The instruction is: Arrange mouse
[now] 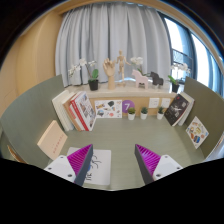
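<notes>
My gripper point(113, 156) is open and empty, held above the grey-green table point(120, 135). Its left finger point(80, 162) and right finger point(149, 160) carry magenta pads. A flat white sheet with a dark scribble point(97, 170) lies on the table under and just inside the left finger. I see no mouse in this view.
A pale wooden block point(52, 140) lies left of the fingers. Beyond them stand books point(80, 110), a wooden shelf point(120, 93) with a wooden hand point(122, 68), potted plants point(93, 78), small pots point(131, 113) and more books on the right point(180, 108). Curtains hang behind.
</notes>
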`<state>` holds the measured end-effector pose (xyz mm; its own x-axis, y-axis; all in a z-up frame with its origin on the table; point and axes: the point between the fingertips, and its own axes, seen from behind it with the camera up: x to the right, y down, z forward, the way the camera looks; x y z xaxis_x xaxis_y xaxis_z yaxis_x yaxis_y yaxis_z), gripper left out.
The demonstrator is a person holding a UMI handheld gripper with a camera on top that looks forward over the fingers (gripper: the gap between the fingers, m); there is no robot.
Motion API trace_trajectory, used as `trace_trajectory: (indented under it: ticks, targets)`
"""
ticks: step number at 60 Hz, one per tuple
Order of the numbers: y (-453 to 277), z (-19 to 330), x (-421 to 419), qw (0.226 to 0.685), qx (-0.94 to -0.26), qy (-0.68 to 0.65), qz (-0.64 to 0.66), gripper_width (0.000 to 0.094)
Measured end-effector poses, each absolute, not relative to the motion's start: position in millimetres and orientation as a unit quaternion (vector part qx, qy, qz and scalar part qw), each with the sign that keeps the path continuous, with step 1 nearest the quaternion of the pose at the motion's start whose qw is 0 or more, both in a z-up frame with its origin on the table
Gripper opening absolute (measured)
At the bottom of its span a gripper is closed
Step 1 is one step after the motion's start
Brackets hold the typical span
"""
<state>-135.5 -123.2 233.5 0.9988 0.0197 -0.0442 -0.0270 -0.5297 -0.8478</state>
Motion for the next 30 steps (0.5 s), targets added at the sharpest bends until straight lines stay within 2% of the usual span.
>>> trace_trajectory:
  ticks: [10, 30]
  targets:
    - [-168, 253, -83, 0.504, -0.864, 0.014, 0.014, 0.0836]
    - [-238, 236, -28, 0.493, -0.870, 0.020, 0.020, 0.0839]
